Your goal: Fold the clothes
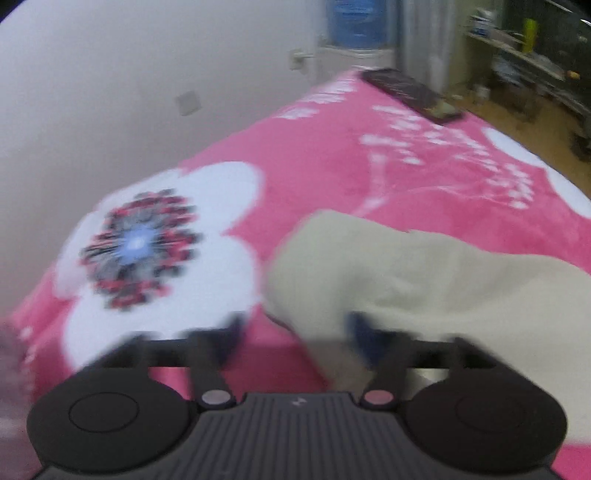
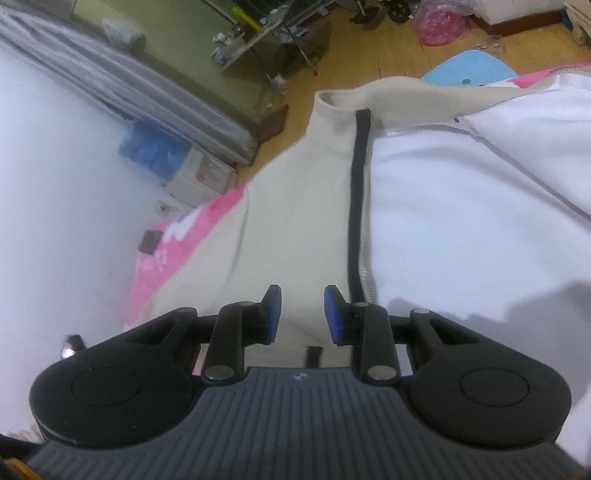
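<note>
Left gripper has its jaws spread wide, nothing pinched between them; that frame is motion-blurred, so the tips are soft smears. Its right finger sits at the near edge of a beige jacket part, probably a sleeve, and whether it touches the cloth is not clear. Right gripper shows a narrow gap between its blue pads, apart and gripping nothing, hovering over the jacket front; whether the pads touch the fabric I cannot tell. Jacket lies spread on the pink blanket: beige panel straight ahead of the right gripper, dark zipper strip running far-to-near just right of the pads, white panel further right, stand-up collar at the far end. In the left wrist view the beige piece lies near right, beside the blanket's big white flower with its dark patterned centre. A dark flat object rests on the blanket's far part. Beyond: white wall, blue water bottle on a dispenser, wooden floor, metal rack, pink bag, light blue stool past the jacket's far right.
</note>
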